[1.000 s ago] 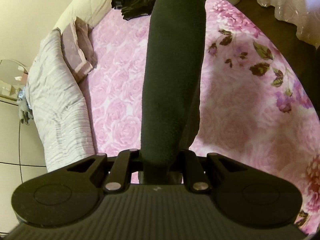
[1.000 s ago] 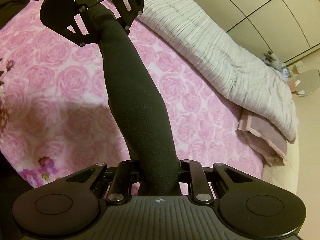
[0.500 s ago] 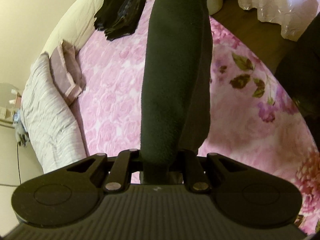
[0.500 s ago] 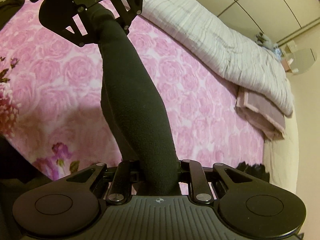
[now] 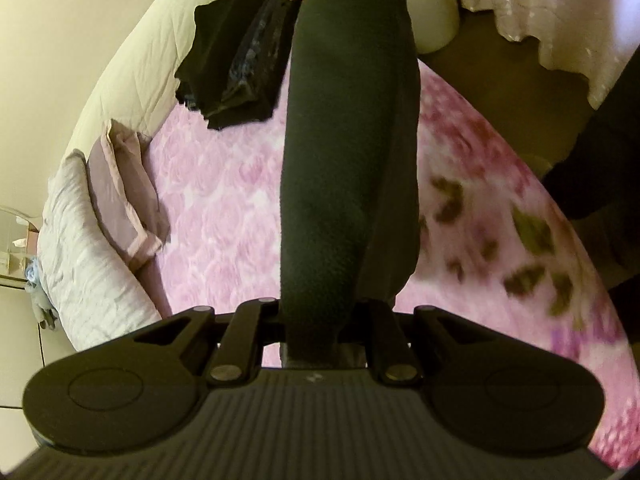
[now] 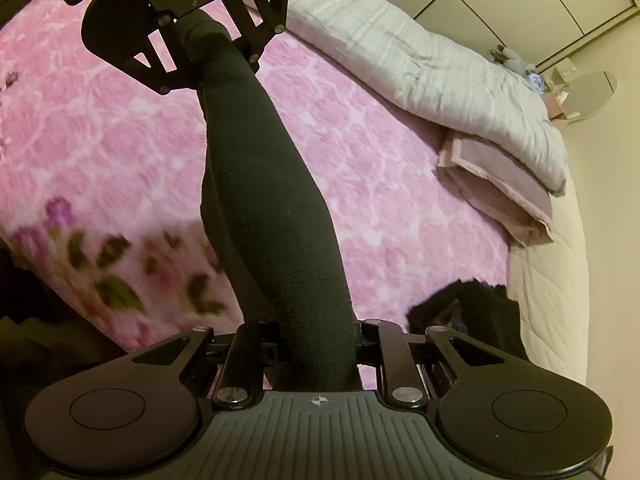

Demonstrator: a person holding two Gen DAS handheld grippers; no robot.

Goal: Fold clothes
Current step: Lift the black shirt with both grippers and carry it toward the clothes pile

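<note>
While both ends of the dark garment are pinched, it stretches as a taut band between the two grippers, lifted above the bed. Starting at the left: the left gripper has its jaws closed tight on one end of the cloth, which runs straight ahead from between its fingers and rises toward the top of that view. To the left of this gripper lie a crumpled grey quilt and, just beside it, a folded mauve pillowcase; farther ahead and left, a pile of black clothes rests on the pink floral blanket against the cream edge of the bed. To its right the blanket's leaf pattern is blurred, and beyond the bed a lace curtain hangs over a dark floor.

Moving to the right gripper, its jaws are likewise clamped on the other end of the garment, which runs ahead and leftward up to the left gripper seen from the front near the top. To the right of the band lie the same quilt and pillowcase, with the black pile just right of the gripper
</note>
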